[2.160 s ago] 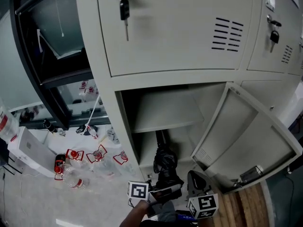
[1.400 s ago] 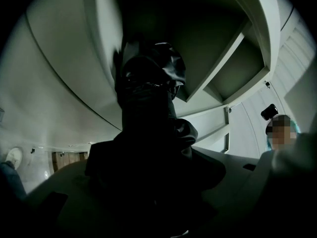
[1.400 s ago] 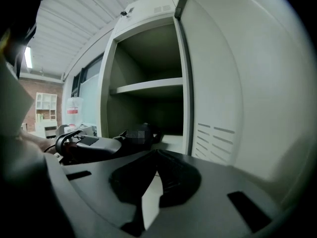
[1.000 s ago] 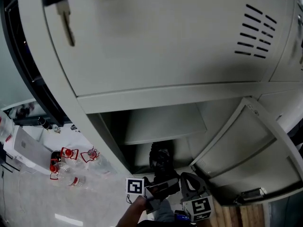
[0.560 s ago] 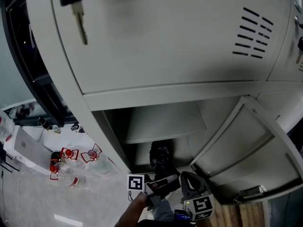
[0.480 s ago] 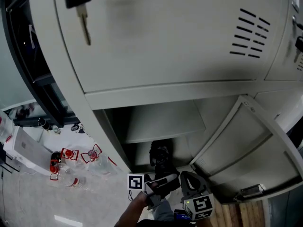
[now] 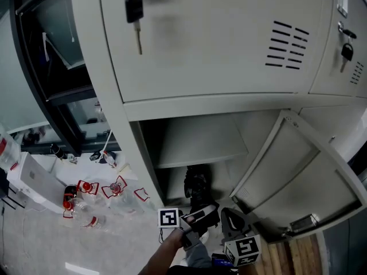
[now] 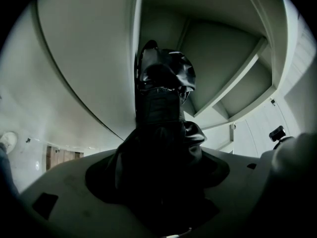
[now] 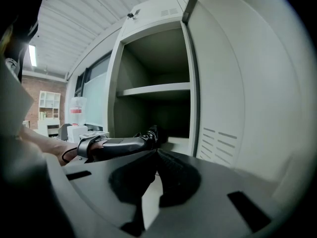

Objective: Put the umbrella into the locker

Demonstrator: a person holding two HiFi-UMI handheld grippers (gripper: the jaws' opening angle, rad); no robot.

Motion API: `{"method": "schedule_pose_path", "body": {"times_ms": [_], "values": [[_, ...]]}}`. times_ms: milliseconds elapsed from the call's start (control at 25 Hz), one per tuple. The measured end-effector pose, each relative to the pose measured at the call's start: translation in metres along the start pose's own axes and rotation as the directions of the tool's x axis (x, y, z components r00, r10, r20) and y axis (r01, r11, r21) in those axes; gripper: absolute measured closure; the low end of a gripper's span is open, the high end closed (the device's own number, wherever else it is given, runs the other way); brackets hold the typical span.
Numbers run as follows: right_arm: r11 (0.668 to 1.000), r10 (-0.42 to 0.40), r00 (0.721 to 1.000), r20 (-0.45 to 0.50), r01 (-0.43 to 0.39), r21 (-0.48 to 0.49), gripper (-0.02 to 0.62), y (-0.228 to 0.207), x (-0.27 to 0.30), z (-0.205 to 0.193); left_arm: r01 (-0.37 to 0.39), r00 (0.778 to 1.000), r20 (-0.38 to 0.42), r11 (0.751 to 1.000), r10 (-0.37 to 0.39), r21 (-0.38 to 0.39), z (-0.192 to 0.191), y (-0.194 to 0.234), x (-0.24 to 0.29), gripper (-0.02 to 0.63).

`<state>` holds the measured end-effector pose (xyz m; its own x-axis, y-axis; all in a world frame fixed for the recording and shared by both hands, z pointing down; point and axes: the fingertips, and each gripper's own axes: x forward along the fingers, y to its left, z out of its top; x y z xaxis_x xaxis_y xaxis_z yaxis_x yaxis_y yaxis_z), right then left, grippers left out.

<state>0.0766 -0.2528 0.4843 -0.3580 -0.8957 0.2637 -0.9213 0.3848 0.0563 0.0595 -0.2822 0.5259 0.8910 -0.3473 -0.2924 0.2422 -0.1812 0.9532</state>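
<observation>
Two grippers worked at the foot of the grey locker [image 7: 189,103] in the head view. The left gripper [image 7: 196,215] was clamped on a black folded umbrella [image 7: 196,189]. The umbrella's far end reached into the open lower compartment [image 7: 172,176], under the shelf [image 7: 200,145]. The right gripper [image 7: 232,225] hung just beside it, near the swung-open door [image 7: 292,171].

In the left gripper view, the jaws were closed round the umbrella's bunched fabric, and its strapped body ran ahead into the compartment. Whether it touched the floor there could not be told.

In the right gripper view, the jaws met at their tips with nothing between them, facing the compartment.

The umbrella looked light, soft and probably slick outside over a stiff core. A hold round the firm middle of the bundle, not its loose folds, seemed safest.
</observation>
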Motion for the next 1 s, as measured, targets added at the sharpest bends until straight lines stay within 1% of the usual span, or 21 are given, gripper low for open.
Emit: {"method": "schedule_pose_path", "body": {"times_ms": [120, 280, 480, 680, 760, 880, 1000], "values": [[1.000, -0.002, 1.000, 0.011, 0.002, 0.001, 0.595, 0.002, -0.006, 0.003, -0.021, 0.999, 0.026, 1.000, 0.021, 0.011, 0.001, 0.000, -0.005, 0.270], [1.000, -0.013, 0.999, 0.032, 0.012, 0.005, 0.595, 0.003, -0.012, 0.007, -0.018, 0.998, 0.056, 1.000, 0.018, -0.010, -0.002, -0.003, -0.009, 0.270], [1.000, -0.003, 0.999, 0.047, 0.003, -0.003, 0.595, 0.011, -0.019, 0.010, -0.035, 0.997, 0.064, 0.999, 0.035, 0.009, -0.014, -0.007, -0.019, 0.271], [1.000, -0.005, 0.999, 0.044, 0.006, -0.011, 0.595, 0.015, -0.027, 0.007, -0.071, 0.995, 0.070, 0.995, 0.066, 0.074, -0.025, -0.015, -0.029, 0.272], [1.000, -0.010, 0.999, 0.043, 0.010, -0.010, 0.595, 0.016, -0.031, 0.006, -0.100, 0.993, 0.070, 0.989, 0.093, 0.110, -0.028, -0.015, -0.036, 0.272], [1.000, -0.015, 0.999, 0.043, 0.015, -0.004, 0.595, 0.017, -0.036, 0.003, -0.164, 0.986, 0.065, 0.974, 0.155, 0.158, -0.034, -0.012, -0.050, 0.272], [1.000, -0.010, 0.999, 0.048, 0.010, -0.003, 0.595, 0.021, -0.040, 0.003, -0.227, 0.973, 0.081, 0.949, 0.215, 0.220, -0.035, -0.011, -0.068, 0.272]]}}
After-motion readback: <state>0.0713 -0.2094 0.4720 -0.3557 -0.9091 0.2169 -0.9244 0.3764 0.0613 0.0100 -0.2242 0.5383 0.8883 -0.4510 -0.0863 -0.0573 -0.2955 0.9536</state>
